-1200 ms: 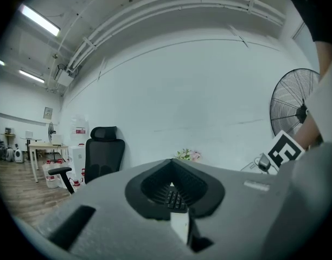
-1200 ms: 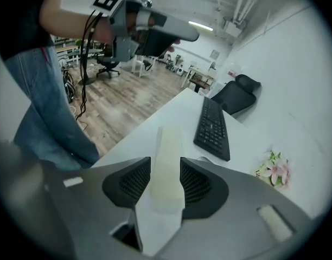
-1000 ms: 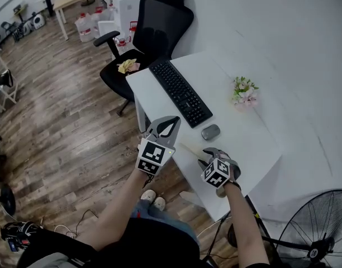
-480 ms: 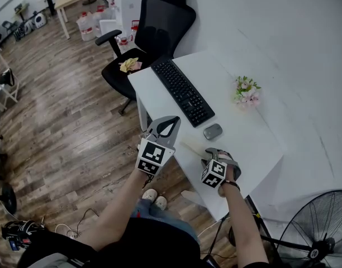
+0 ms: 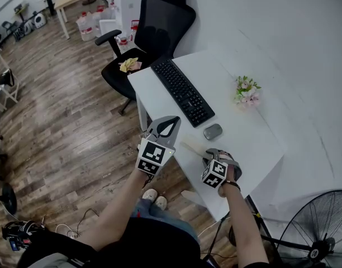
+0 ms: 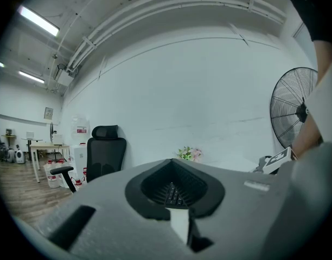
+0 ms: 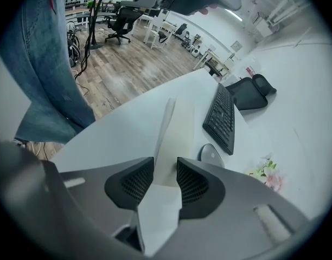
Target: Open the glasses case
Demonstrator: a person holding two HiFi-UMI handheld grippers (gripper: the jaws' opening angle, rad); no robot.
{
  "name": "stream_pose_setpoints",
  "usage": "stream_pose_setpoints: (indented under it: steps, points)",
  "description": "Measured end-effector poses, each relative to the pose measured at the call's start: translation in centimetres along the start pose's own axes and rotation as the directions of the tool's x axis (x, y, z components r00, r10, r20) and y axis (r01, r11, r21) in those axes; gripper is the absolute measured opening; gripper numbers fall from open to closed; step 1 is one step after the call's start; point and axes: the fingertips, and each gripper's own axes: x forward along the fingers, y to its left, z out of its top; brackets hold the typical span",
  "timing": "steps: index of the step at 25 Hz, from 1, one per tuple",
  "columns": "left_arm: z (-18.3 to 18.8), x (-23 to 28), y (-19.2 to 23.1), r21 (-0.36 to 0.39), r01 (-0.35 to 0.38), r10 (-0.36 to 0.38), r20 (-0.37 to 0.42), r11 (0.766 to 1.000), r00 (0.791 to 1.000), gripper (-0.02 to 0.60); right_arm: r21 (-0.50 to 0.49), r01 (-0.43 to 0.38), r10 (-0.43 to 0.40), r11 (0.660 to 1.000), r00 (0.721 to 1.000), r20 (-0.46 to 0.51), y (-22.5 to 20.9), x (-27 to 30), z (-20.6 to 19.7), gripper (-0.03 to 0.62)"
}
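Right hand-held gripper (image 7: pixel 165 162): pitched down, jaws closing astride glasses case (image 7: pixel 174 122) | left (image 5: pixel 177 118): level, together

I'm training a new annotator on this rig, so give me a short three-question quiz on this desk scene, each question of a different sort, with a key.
1. True or false: the left gripper has its jaws together with nothing between them.
2. Which thing shows between the jaws of the right gripper? A a pen; B the glasses case; C a cup.
3. Name the small grey thing on the desk beside the near end of the keyboard.
Key: 1 true. 2 B; those jaws have just been closing, with the case between them. 3 the mouse.
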Motion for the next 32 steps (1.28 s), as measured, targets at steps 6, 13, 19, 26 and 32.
stream_pose_setpoints:
  steps: [6,13,19,26,32]
  points:
    - [0.0,0.2,-0.1,-0.001,0.005,-0.005,0.0,1.0,1.0,0.008,0.008,0.01,-0.01,1.0,1.0,0.017,-0.6,-0.8,0.0,0.112]
    - [0.1,0.5,-0.1,-0.002,0.007,-0.007,0.002,1.0,1.0,0.008,0.028,0.031,-0.032,0.999,0.999,0.038,-2.0,-1.5,0.0,0.063]
    - [-0.1,0.9,0.0,0.0,0.009,-0.009,-0.005,1.0,1.0,0.008,0.062,0.069,-0.072,0.996,0.996,0.049,-4.3,-1.7,-0.4,0.031]
    - [-0.6,1.0,0.8,0.001,0.0,0.0,-0.019,1.0,1.0,0.008,0.092,0.086,-0.09,0.992,0.995,0.04,-6.9,-0.8,-1.1,0.015]
    - [-1.1,0.7,2.1,-0.005,-0.027,0.027,-0.028,1.0,0.999,0.008,0.138,0.071,-0.078,0.988,0.996,0.041,-8.4,0.1,-1.8,0.029]
